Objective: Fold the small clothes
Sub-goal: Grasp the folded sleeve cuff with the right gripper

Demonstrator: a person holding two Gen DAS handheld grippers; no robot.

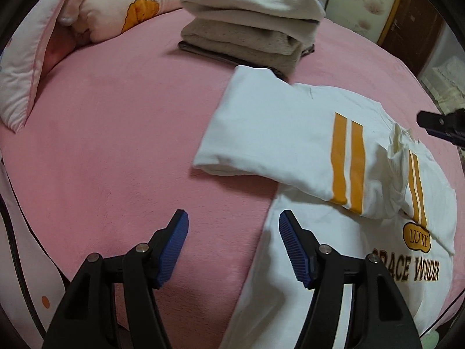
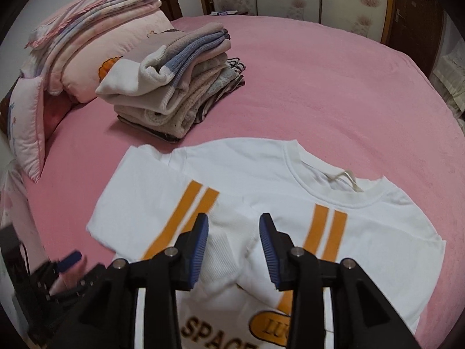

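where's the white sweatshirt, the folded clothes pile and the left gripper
white sweatshirt (image 2: 363,221): right wrist view, on its chest right of the stripes
folded clothes pile (image 2: 174,93): right wrist view, on its middle layers
left gripper (image 1: 234,250): left wrist view, midway between its open fingertips

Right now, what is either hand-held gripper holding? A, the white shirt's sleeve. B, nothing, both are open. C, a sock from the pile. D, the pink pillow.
B: the left hand-held gripper and the right hand-held gripper both show spread fingers with nothing between them, above the white shirt on the pink bed.
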